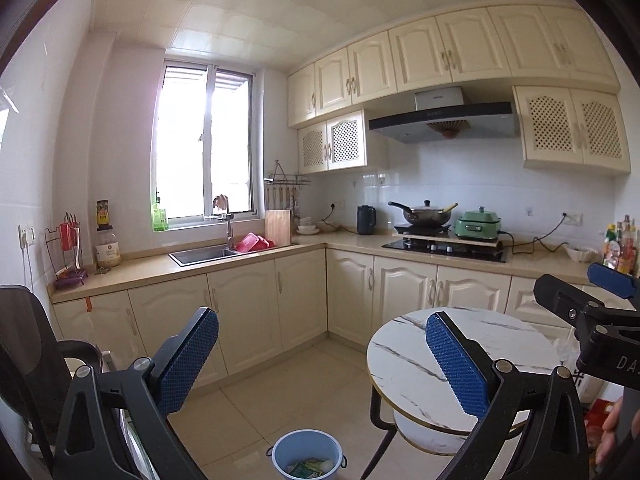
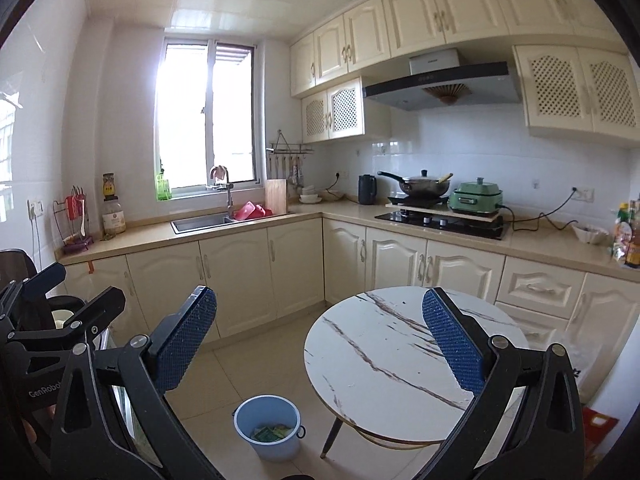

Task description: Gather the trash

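1. Hovering high, the left gripper [image 1: 322,354] and right gripper [image 2: 319,332] are both gaping wide, gripping nothing.
2. Trash [image 2: 272,433] is lying inside the blue bin [image 2: 267,408], sitting on the floor beside the marble round table [image 2: 380,356], likely for short drops.

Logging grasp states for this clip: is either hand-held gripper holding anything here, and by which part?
Nothing is held. The left hand-held gripper and right hand-held gripper both stand wide open and empty above the floor.
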The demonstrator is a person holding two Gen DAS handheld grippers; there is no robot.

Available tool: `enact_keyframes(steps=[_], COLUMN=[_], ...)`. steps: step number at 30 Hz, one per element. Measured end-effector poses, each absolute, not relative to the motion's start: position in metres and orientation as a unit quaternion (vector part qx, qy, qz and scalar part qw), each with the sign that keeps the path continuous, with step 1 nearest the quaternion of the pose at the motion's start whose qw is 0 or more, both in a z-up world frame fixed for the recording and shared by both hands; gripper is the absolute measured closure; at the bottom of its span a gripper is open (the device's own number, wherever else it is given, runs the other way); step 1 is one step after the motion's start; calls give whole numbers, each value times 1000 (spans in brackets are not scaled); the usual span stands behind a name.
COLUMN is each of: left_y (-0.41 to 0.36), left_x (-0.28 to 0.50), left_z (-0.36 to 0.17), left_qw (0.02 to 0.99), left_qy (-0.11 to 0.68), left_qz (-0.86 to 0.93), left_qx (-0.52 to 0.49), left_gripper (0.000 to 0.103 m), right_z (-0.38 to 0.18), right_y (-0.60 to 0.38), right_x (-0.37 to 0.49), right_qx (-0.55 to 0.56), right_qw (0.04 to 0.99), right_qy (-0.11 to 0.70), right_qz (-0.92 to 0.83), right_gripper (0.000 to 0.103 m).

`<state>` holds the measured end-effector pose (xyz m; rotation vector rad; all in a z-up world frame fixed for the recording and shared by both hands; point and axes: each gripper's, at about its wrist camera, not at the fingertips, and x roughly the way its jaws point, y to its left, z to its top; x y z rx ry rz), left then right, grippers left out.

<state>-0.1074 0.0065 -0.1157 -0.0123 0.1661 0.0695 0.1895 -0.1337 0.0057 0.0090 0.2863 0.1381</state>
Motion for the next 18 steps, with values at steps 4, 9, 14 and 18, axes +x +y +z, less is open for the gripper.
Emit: enact_keyframes(steps=[4, 9, 14, 18], left_y=[7, 7, 6, 5], left_x=[-121, -128, -126, -118], left_z=[-114, -118, -118, -115], left_qw=[997, 997, 997, 997], left_qy=[73, 68, 67, 68], left_qz=[33, 34, 37, 39], left_qx=[-8, -7, -6, -6], left_gripper=[1, 1, 1, 1], right_z=[8, 10, 11, 10], right_y=[-136, -135, -131, -129], right_x=[184, 177, 172, 171], right_qx=[6, 5, -1, -3], right_qw=[989, 990, 991, 990], right_qy=[136, 130, 124, 125], right_qz=[62, 59, 58, 60], right_gripper=[0, 0, 0, 0])
